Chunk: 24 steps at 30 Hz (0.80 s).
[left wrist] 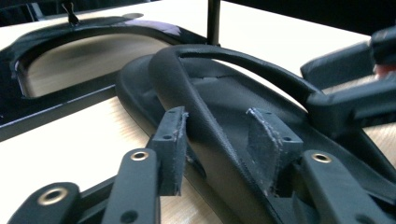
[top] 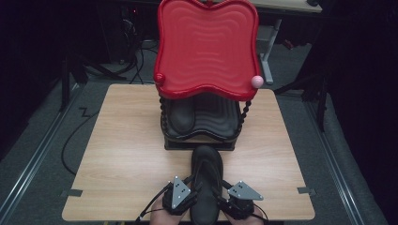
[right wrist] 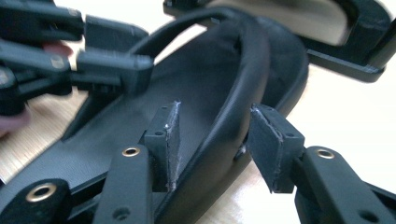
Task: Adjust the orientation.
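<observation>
left claw (top: pixel 190 191): yours, at the tabletop's near edge, left of the sandal. In the left gripper view its pads (left wrist: pixel 172 140) straddle the sandal's left strap (left wrist: pixel 205 126); left pad touches the strap, a small gap shows at the right pad. Jaws partly closed, not clamped flat. The strap runs between them.

sandal (top: pixel 205 178): black, flat on the tabletop (top: pixel 122 140), centred near the near edge, toe pointing to the far edge and just short of the rack's base. Heel end hangs at the near edge between your hands.

right claw (top: pixel 224 194): at the near edge, right of the sandal. In the right gripper view its pads (right wrist: pixel 273 140) sit either side of the right strap (right wrist: pixel 243 102); inner pad is over the footbed, outer pad outside the sole edge. Gaps show on both sides, so it is open around the strap, not gripping.

rack (top: pixel 202 126): black two-tier stand at tabletop centre toward the far edge, beaded black posts, red wavy tray (top: pixel 206 47) on top.

second shoe (top: pixel 181 115): dark, on the rack's lower shelf, left side.

knobs: red ball (top: pixel 160 78) at the tray's near-left corner, pink ball (top: pixel 256 81) at its near-right corner.
</observation>
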{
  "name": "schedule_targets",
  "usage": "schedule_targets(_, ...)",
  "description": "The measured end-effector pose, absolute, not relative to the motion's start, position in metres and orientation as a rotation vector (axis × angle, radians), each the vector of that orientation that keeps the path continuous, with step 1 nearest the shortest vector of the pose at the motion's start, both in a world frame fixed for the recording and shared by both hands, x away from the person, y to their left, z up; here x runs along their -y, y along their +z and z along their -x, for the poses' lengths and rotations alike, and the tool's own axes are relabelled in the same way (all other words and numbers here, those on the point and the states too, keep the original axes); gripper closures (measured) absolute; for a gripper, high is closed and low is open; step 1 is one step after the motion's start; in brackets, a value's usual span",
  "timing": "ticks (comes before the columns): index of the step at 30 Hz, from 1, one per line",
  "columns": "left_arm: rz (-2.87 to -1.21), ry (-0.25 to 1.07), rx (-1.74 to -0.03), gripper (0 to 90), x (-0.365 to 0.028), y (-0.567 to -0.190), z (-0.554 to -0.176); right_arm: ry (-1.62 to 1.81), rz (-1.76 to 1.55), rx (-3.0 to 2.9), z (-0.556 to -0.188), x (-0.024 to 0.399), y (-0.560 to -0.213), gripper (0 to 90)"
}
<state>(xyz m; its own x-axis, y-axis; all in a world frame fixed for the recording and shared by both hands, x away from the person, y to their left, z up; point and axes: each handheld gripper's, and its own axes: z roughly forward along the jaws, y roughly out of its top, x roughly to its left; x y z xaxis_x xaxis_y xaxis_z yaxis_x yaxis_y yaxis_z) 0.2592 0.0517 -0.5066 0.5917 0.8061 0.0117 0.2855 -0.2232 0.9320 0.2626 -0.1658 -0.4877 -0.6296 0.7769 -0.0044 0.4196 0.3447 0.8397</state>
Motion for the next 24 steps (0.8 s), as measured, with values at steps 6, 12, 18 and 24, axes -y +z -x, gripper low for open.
schedule_targets(6, -1.786, 0.598, -0.911, 66.5, -0.054, -0.506, -0.262, 1.211, -1.095, -2.230, -0.270, 0.167, -0.493, 60.0)
schedule_targets(12, -1.775, 0.627, -0.920, 72.9, -0.050, -0.505, -0.260, 1.230, -1.088, -2.254, -0.273, 0.170, -0.492, 67.7)
schedule_targets(18, -1.759, 0.631, -0.913, 74.9, -0.049, -0.503, -0.257, 1.221, -1.059, -2.229, -0.271, 0.172, -0.492, 73.2)
schedule_targets(24, -1.712, 0.647, -0.871, 74.8, -0.048, -0.492, -0.246, 1.274, -1.028, -2.182, -0.261, 0.178, -0.482, 73.7)
